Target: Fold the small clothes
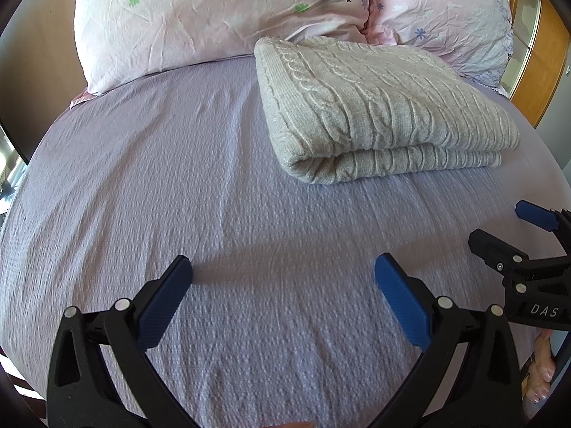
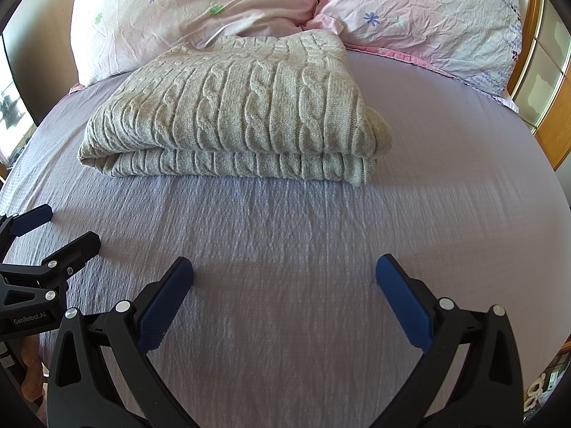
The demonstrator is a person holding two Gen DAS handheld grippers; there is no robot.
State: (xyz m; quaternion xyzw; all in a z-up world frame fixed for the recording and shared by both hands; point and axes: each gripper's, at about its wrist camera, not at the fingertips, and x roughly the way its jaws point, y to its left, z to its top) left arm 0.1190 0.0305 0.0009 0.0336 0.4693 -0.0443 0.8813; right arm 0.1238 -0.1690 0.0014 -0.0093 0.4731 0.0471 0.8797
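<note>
A: Left wrist view: what is seen, largest first?

B: A bed [image 1: 142, 178] under a lilac sheet, two pillows [image 1: 214, 18] along its head edge, and a folded sweater [image 1: 374, 107] lying just before them, touching at its far edge.

A: And the claws?

B: The left gripper [image 1: 283, 296] and right gripper [image 2: 285, 297] are both held wide apart, nothing clamped, near the foot edge.

A: Risk?

B: If only the top layer were pinched, the fold could be dragged open.
</note>
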